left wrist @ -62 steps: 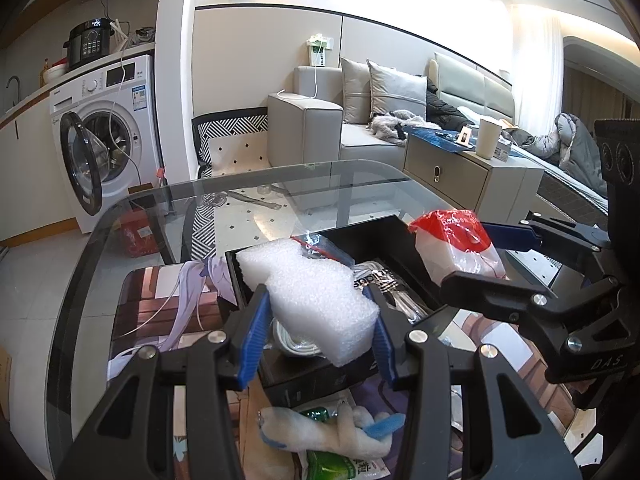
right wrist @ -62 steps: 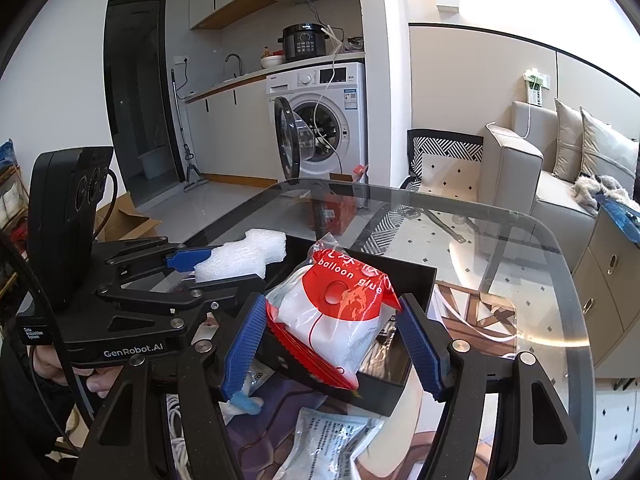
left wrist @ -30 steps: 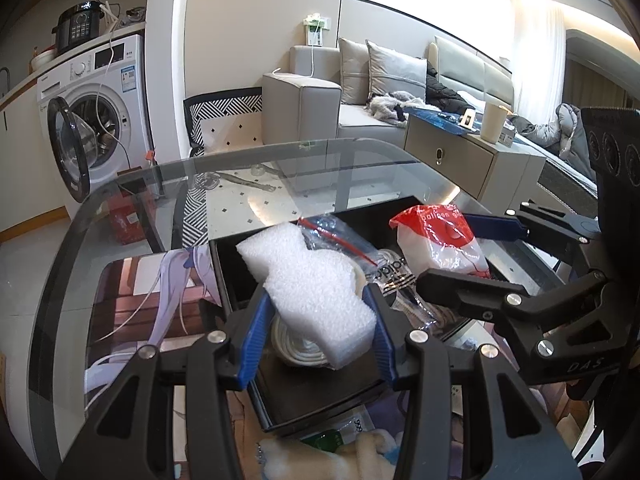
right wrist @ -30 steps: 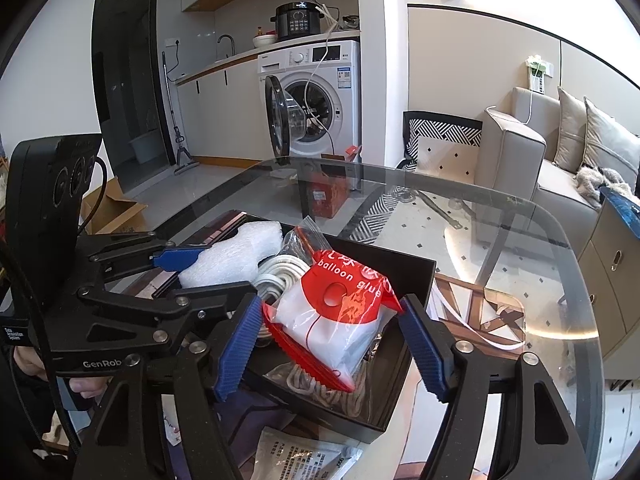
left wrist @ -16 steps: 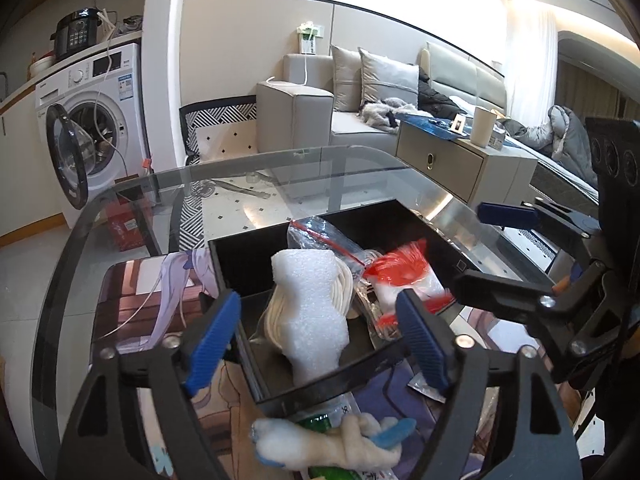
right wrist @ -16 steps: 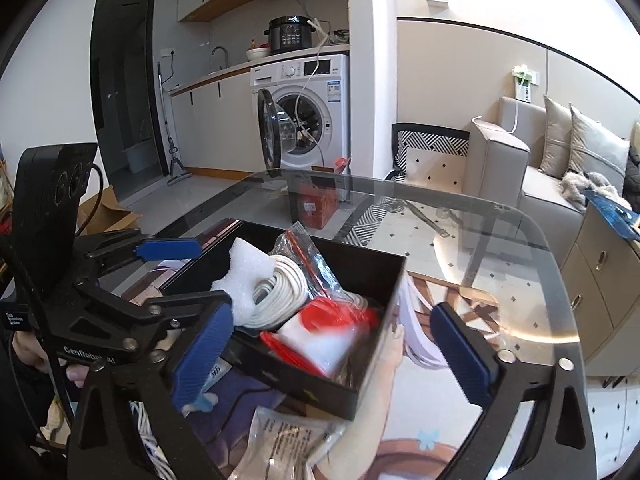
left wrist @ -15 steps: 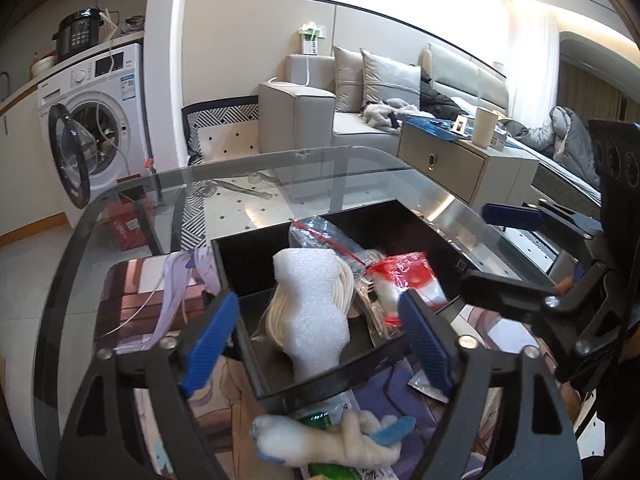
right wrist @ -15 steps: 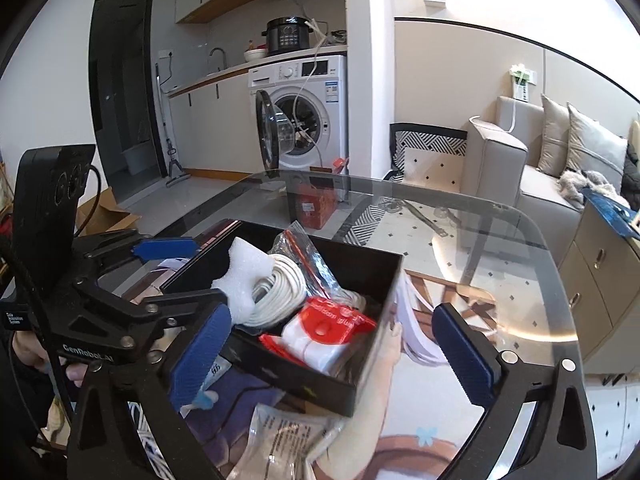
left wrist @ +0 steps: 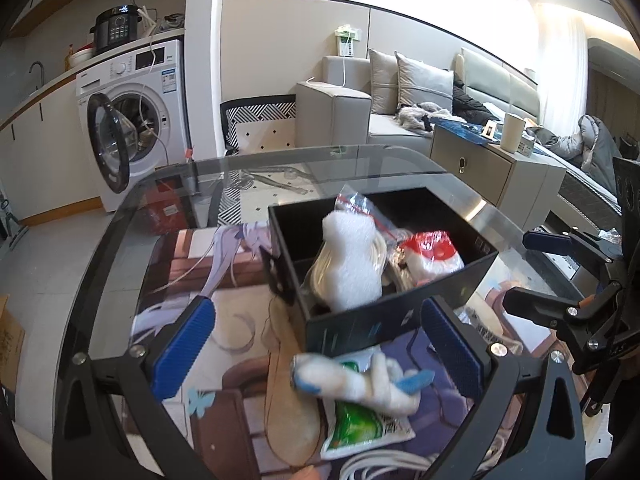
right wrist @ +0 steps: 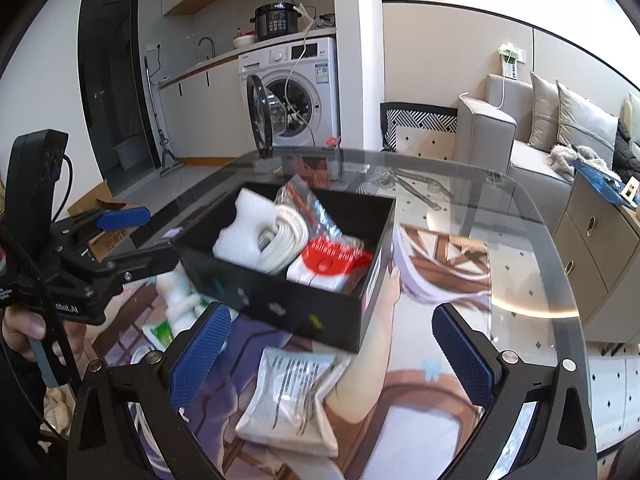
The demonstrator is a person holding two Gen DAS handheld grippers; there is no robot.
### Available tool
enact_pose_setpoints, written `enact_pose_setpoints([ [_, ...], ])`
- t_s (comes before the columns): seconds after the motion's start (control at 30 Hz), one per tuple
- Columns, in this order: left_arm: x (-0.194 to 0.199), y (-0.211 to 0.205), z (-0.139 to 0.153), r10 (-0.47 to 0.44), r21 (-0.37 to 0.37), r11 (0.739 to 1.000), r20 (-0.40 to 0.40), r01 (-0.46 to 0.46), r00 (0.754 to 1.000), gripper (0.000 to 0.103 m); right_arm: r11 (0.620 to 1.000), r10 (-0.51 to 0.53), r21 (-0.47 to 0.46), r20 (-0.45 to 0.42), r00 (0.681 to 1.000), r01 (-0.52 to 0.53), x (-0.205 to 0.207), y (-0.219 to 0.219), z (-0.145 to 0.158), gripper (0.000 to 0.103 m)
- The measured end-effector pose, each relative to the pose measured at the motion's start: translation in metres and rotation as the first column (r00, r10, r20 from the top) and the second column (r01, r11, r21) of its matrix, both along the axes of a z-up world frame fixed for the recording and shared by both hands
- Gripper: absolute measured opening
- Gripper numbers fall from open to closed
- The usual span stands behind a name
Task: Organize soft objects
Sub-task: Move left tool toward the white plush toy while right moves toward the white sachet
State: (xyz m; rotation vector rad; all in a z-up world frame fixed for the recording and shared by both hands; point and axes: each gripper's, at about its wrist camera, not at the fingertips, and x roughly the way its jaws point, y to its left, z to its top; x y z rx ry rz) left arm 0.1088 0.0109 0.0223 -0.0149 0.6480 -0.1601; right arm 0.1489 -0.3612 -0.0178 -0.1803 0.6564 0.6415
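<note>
- left gripper [left wrist: 316,346]: jaws spread wide, they've just been opening, and nothing's pinched between the blue pads [left wrist: 182,348]. Pointing down at a slant.
- right gripper [right wrist: 330,354]: same deal, jaws just been opening, wide apart now, nothing gripped between its pads [right wrist: 464,354]. Also angled downward.
- a hand [right wrist: 24,334] wraps the left gripper's handle, seen from the right wrist cam.

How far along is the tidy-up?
Done: foam and red bag lie in the box. In hand: nothing; the left gripper and right gripper have just opened. Left: plush toy, green packet, grey pouch.
</note>
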Motion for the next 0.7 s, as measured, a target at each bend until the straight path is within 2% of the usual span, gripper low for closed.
enact_pose_setpoints([
  [0.17,-0.01,0.001,-0.007,0.006,-0.001,1.0,-0.014,-0.006,1.0,0.103,1.0,0.013,0.02,-0.07,0.997,-0.011,-0.004,-0.003,-0.009,0.102],
  [0.7,-0.022,-0.003,-0.024,-0.012,-0.006,1.0,-0.075,0.012,0.997,0.103,1.0,-0.006,-0.03,-0.135,0.991,0.002,-0.011,-0.005,-0.038,0.102],
])
